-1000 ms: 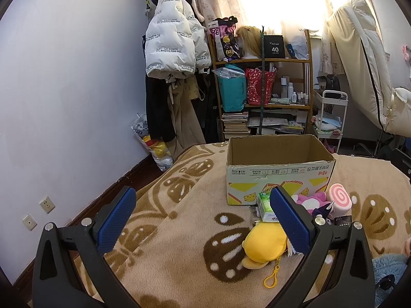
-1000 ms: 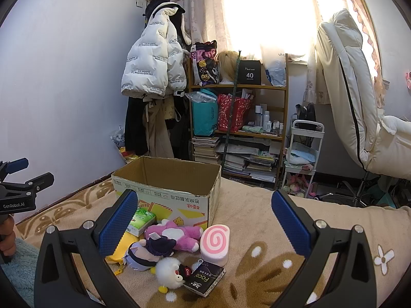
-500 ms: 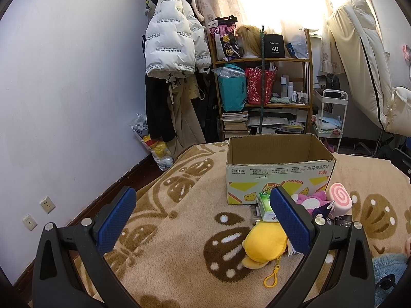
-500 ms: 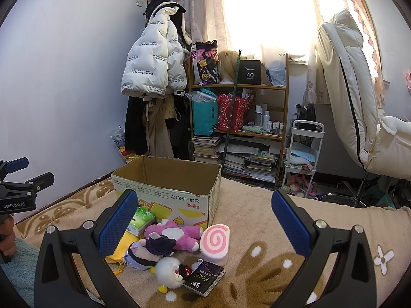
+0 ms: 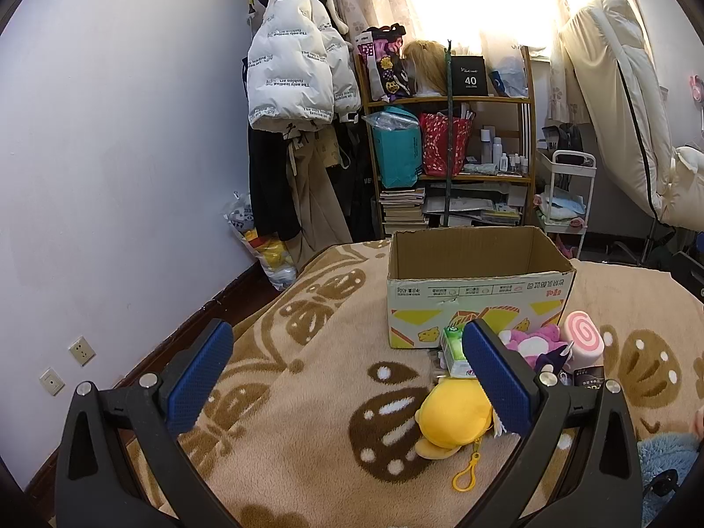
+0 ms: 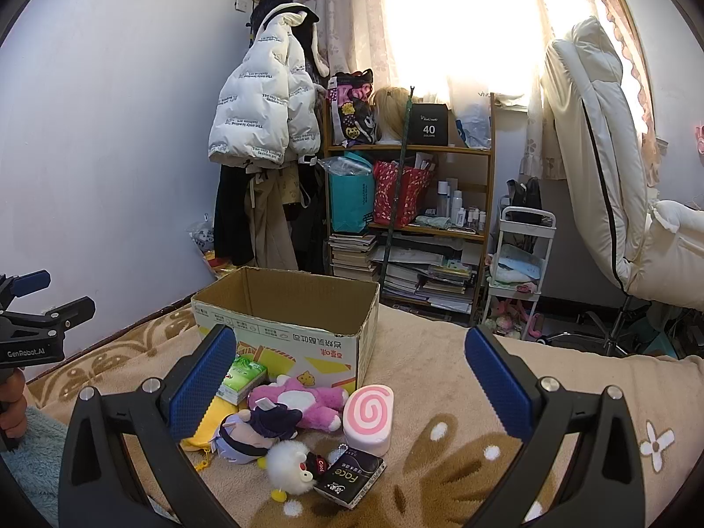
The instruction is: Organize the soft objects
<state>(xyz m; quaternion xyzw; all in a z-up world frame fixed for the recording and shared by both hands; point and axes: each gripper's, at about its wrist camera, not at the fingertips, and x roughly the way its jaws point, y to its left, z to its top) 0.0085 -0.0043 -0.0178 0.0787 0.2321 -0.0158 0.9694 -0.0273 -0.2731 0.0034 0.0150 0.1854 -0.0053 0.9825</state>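
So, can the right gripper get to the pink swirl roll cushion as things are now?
Probably yes. The right gripper is open and empty, and the pink swirl roll cushion lies on the blanket between its fingers' line of sight, its top uncovered. Only the purple plush beside it and the black pack sit close.

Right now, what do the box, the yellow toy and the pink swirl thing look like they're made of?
Box: corrugated cardboard, matte brown inside, printed outside; its top edges are rough and torn.
Yellow toy: plush fabric, smooth and stuffed, with a glossy yellow clip, probably plastic.
Pink swirl thing: looks like soft foam or a squishy; smooth, matte, with rounded edges. Hard to be sure.
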